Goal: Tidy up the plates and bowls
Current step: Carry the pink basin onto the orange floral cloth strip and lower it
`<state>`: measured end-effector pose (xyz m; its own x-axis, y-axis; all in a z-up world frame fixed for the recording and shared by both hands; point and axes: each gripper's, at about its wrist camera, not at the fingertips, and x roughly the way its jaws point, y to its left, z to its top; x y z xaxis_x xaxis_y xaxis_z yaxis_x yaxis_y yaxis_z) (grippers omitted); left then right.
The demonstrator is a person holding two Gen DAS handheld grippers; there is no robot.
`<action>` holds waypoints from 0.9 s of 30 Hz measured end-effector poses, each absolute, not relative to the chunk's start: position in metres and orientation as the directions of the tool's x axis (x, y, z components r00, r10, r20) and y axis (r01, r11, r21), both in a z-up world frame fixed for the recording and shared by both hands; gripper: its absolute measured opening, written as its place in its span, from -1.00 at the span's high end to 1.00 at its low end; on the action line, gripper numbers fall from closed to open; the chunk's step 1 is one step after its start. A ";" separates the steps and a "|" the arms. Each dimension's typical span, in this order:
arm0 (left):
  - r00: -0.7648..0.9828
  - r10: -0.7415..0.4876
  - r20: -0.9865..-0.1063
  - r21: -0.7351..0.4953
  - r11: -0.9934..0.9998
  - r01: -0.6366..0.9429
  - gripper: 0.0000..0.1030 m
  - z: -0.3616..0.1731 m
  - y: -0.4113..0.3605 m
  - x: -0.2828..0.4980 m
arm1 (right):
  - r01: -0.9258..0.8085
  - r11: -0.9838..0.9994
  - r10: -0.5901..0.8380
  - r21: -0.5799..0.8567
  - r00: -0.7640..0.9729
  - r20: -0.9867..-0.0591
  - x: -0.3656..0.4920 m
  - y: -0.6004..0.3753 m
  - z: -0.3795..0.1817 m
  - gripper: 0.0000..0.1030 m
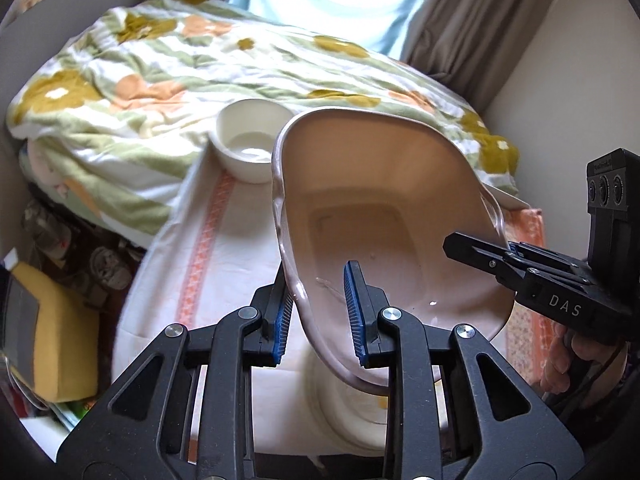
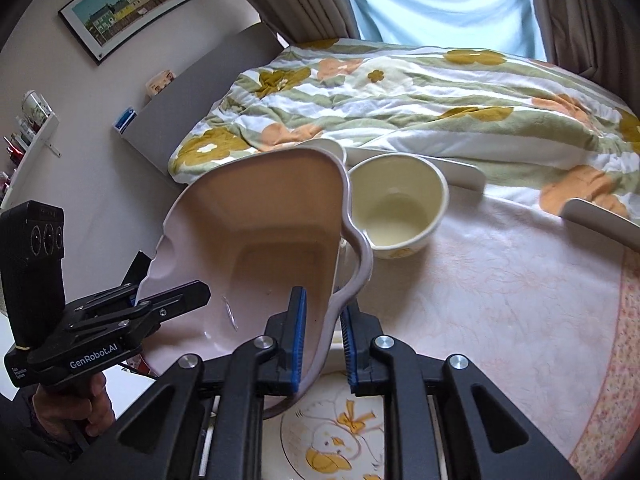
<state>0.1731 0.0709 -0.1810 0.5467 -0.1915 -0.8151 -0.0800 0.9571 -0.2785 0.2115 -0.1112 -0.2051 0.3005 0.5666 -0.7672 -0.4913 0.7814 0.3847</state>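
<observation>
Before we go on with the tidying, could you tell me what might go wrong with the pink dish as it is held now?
1. The pink dish is tilted steeply, each gripper straddling only an edge of its rim. In both wrist views there is a gap between rim and fingers, so it may slip.
2. The patterned plate lies right beneath; a drop could chip both.
3. The cream bowl stands close behind the dish's far rim, so a swing could knock it.

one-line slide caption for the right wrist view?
Both grippers, right gripper and left gripper, grip opposite rims of a tilted pink dish above a duck-print plate.
</observation>
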 end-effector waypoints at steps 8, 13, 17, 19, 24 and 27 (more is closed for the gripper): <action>0.525 -0.300 -0.796 -0.293 0.951 0.100 0.57 -0.162 -0.052 0.170 | -0.353 0.868 0.484 0.349 0.445 -0.753 0.179 -0.228 -0.172 0.70; 0.475 -0.364 -0.801 -0.310 0.931 0.192 0.57 -0.175 -0.128 0.168 | -0.251 0.911 0.411 0.326 0.495 -0.766 0.157 -0.295 -0.174 0.70; 0.424 -0.393 -0.816 -0.320 0.918 0.234 0.56 -0.197 -0.176 0.167 | -0.175 0.931 0.364 0.320 0.502 -0.784 0.148 -0.335 -0.190 0.70; 0.399 -0.393 -0.828 -0.313 0.915 0.254 0.56 -0.211 -0.199 0.167 | -0.143 0.937 0.347 0.320 0.497 -0.795 0.145 -0.355 -0.203 0.70; 0.357 -0.373 -0.856 -0.283 0.917 0.280 0.57 -0.247 -0.237 0.173 | -0.091 0.942 0.325 0.322 0.479 -0.816 0.149 -0.390 -0.242 0.70; 0.349 -0.359 -0.866 -0.267 0.921 0.284 0.57 -0.263 -0.245 0.181 | -0.085 0.942 0.325 0.325 0.478 -0.816 0.154 -0.401 -0.259 0.70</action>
